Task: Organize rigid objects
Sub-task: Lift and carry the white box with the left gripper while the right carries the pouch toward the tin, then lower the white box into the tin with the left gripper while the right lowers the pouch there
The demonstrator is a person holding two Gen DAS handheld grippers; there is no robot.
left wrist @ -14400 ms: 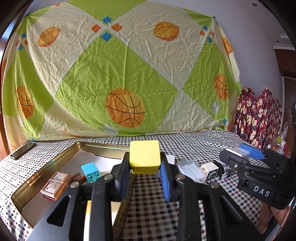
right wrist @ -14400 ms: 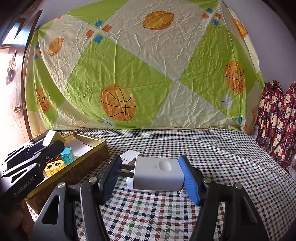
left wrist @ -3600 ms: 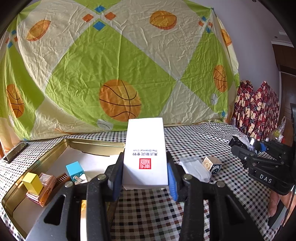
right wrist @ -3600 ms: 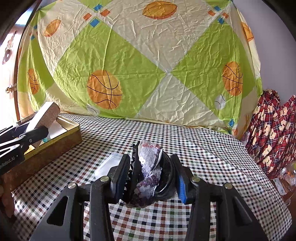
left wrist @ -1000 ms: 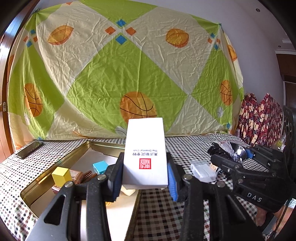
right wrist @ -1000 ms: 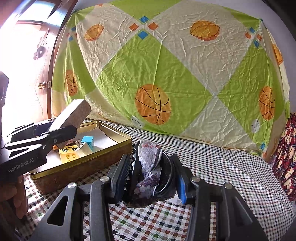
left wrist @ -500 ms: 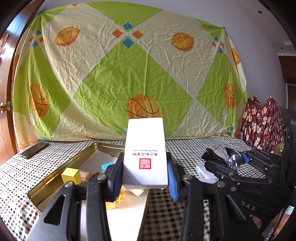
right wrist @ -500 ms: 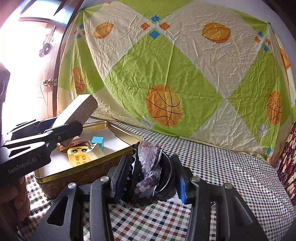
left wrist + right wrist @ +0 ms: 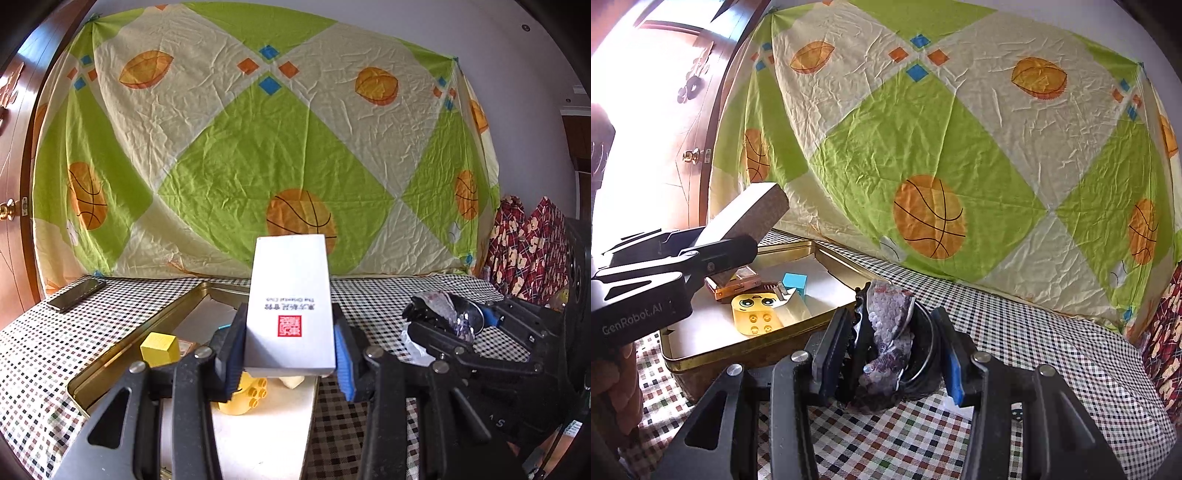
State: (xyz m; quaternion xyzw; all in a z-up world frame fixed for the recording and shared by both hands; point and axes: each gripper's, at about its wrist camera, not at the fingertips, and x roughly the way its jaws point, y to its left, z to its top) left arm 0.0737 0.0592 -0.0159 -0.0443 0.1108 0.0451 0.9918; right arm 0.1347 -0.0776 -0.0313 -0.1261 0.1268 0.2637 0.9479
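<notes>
White cardboard box (image 9: 291, 302) clenched in left gripper (image 9: 290, 354) jaws above gold metal tin (image 9: 147, 332) for deposit; right gripper (image 9: 894, 350), at three o'clock, grasps sequinned black pouch (image 9: 886, 332)

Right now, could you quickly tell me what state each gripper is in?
Left gripper: closed on the white box, held above the gold tin.
Right gripper: closed on a black, sequinned item; what it is cannot be told.

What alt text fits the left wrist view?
The left gripper clamps an upright white box above a gold tin holding a yellow cube; at right, the right gripper holds a sequined item.
</notes>
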